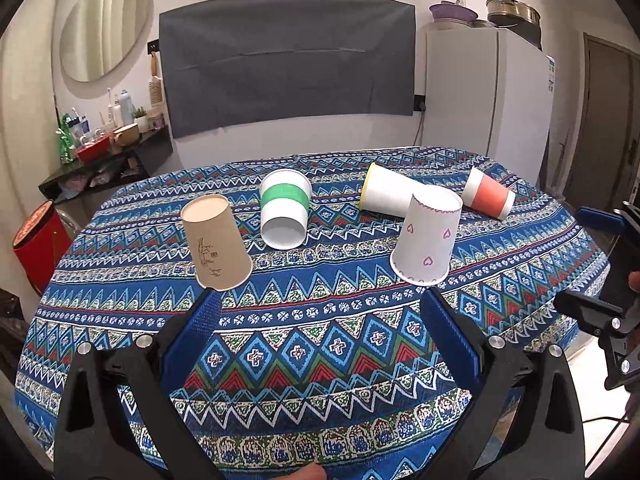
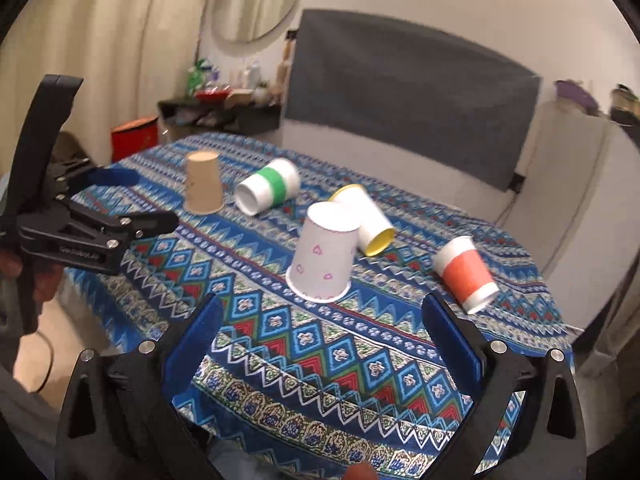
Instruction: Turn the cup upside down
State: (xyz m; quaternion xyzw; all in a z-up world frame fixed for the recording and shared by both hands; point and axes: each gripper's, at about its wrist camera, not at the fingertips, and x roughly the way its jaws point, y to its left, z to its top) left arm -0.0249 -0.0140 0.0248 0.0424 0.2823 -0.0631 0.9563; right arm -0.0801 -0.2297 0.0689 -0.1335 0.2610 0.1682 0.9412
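Both of your tongs hang empty over the near edge of the worktop (image 1: 320, 432), jaws spread wide, so nothing is gripped yet and you seem to be choosing a cup. Your left tongs (image 1: 320, 304) point level across the cloth, and just past their left fingertip stands the brown cup (image 1: 214, 242), mouth down. Just past their right fingertip the heart-print cup (image 1: 428, 236) also stands mouth down, so both look already flipped. Your right tongs (image 2: 320, 308) are held off the worktop's right corner, rolled a little and aimed inward, with that heart-print cup straight ahead between the fingertips. Farther out, three cups lie on their sides and probably need turning: the green-band cup (image 1: 285, 214) ahead of the left tongs with its mouth toward you, the yellow-rimmed cup (image 2: 366, 220) behind and apparently touching the heart-print one, and the orange-band cup (image 2: 466, 274) just beyond your right tongs' right fingertip, the easiest reach for that hand.
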